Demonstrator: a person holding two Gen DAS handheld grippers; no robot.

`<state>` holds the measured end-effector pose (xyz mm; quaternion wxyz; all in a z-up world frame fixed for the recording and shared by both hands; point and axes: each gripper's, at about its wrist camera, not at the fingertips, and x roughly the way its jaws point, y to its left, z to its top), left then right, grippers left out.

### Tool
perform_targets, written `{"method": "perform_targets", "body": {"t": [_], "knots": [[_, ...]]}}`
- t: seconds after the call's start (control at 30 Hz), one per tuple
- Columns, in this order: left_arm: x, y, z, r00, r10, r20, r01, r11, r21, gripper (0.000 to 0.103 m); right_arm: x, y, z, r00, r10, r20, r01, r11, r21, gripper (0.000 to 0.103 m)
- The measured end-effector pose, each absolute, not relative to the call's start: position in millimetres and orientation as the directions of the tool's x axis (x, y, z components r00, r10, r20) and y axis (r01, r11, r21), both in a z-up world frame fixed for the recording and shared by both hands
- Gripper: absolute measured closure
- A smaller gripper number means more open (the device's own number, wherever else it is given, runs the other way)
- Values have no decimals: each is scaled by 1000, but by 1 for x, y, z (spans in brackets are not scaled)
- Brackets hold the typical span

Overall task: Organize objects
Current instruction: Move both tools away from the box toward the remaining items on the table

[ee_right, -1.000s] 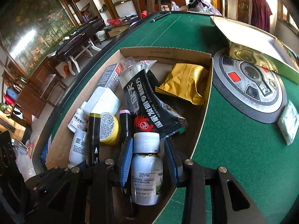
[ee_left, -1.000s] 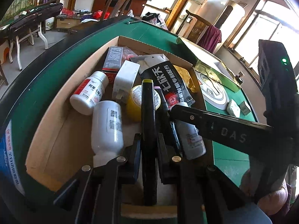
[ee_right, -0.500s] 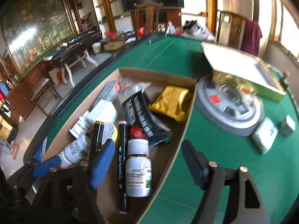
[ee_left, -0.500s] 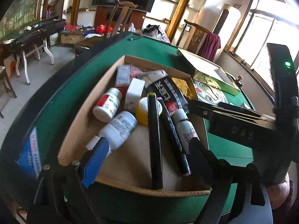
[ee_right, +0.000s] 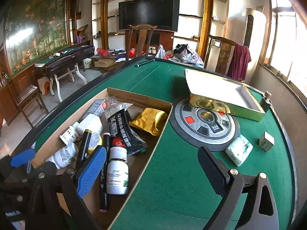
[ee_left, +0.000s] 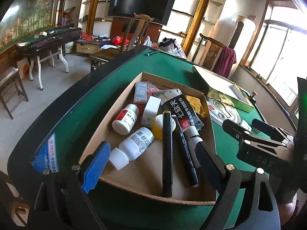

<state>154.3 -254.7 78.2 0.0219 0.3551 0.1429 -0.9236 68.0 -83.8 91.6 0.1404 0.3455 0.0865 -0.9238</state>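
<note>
- Cardboard box (ee_left: 92,147) sits on the green table (ee_left: 119,80), its long axis running away from the cameras.
- White bottle (ee_left: 134,145) lies on its side in the box, cap toward the near left corner.
- Black marker (ee_left: 167,153) lies lengthwise, its yellow-tipped end pointing to the far end of the box.
- Second marker (ee_left: 185,149) lies just beside it, pink end toward the near wall.
- Small bottle (ee_right: 117,172) lies lengthwise at the right wall, cap pointing away.
- Left gripper (ee_left: 151,164) hovers above the box, jaws spreading, nothing between them.
- Right gripper (ee_right: 151,170) is likewise opening and empty.
</note>
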Motion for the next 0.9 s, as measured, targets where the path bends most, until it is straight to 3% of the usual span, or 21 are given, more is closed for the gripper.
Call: {"method": "perform_targets", "body": {"t": [0.47,0.9], "knots": [[159,-229,97,-789,-30,-613,140,-981,-133,9,70,-60,90,-726,-195,-660,291,-956,-38,2],[147,-202,90,-755,56,-654,62,-986,-156,9,46,11,67,-684,-133,-717,181,-983,10,2]]}}
